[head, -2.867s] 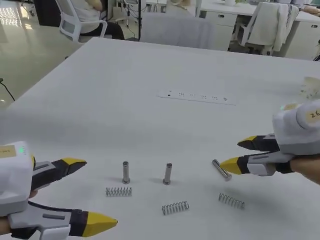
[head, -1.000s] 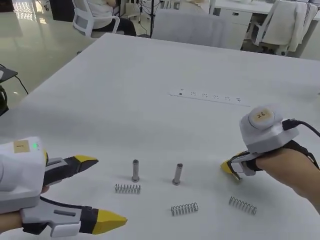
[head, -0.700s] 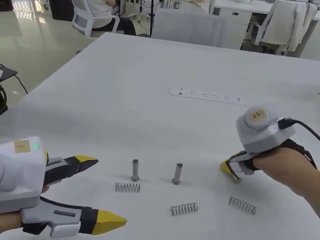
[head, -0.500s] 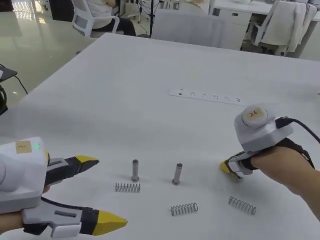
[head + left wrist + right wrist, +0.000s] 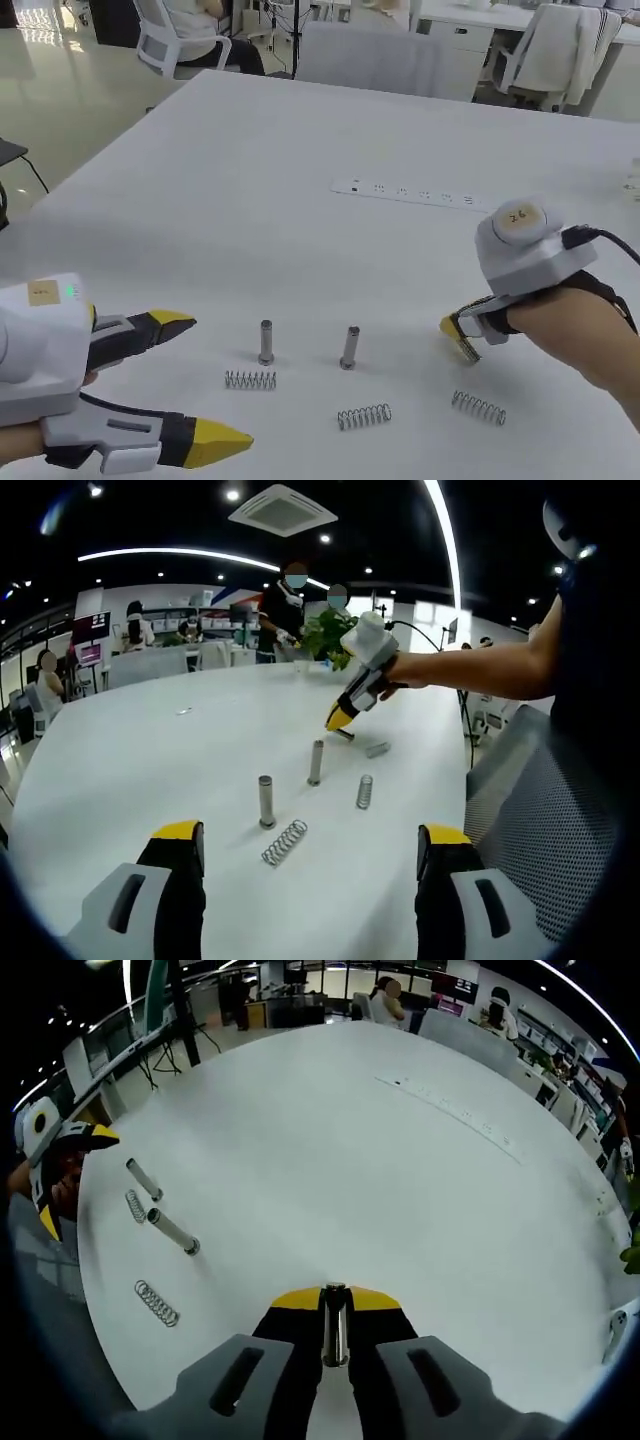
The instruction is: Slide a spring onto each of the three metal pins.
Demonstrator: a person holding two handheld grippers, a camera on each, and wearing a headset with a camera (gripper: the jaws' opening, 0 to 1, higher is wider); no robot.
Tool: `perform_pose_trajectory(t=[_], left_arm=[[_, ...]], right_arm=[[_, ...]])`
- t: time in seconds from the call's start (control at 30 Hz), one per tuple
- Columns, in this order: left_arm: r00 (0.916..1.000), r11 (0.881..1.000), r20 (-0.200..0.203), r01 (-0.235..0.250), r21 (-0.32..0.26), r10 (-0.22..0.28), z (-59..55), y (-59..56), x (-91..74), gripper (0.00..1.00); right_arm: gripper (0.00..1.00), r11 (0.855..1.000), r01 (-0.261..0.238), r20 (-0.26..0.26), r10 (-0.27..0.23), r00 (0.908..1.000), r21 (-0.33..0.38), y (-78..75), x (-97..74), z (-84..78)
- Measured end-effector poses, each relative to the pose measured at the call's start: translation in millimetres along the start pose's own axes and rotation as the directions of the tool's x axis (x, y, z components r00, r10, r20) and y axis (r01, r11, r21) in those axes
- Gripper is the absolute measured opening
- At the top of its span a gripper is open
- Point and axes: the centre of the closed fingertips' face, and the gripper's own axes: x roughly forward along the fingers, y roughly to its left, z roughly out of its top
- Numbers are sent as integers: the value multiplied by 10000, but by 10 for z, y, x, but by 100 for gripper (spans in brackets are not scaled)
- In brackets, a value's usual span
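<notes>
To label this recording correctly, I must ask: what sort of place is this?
Probably an open-plan office: a large white table with a built-in power strip, an office chair behind it, and a ceiling air vent.

White-bodied left claw (image 5: 212, 380) and right claw (image 5: 459, 335), black jaws tipped yellow, black cable (image 5: 600, 237)

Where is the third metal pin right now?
The pin sits clamped in the right gripper, right side of the head view, just above the rightmost spring.

Left tongs (image 5: 215, 380) gape wide (held low, level); right tongs (image 5: 456, 330) pinched together, seemingly angled downward.
</notes>
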Motion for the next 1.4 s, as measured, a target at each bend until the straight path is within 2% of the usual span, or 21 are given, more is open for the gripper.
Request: perform_pose_trajectory(t=[0.23, 0.37, 0.9, 1.4], left_arm=[[10000, 10000, -22, 29, 81, -29, 14, -28, -11, 84], [10000, 9999, -18, 62, 134, -61, 31, -46, -7, 84], [9999, 9995, -81, 137, 287, -135, 56, -94, -8, 83], [9999, 9993, -100, 135, 339, -132, 60, -111, -17, 83]], right_arm=[[6, 10000, -41, 337, 38, 9994, 87, 80, -197, -24], [5, 10000, -35, 454, 32, 9990, 46, 114, -256, -44], [5, 9993, -330, 850, 344, 9958, -185, 233, -329, -112], [5, 9934, -922, 1198, 998, 9878, -677, 492, -323, -86]])
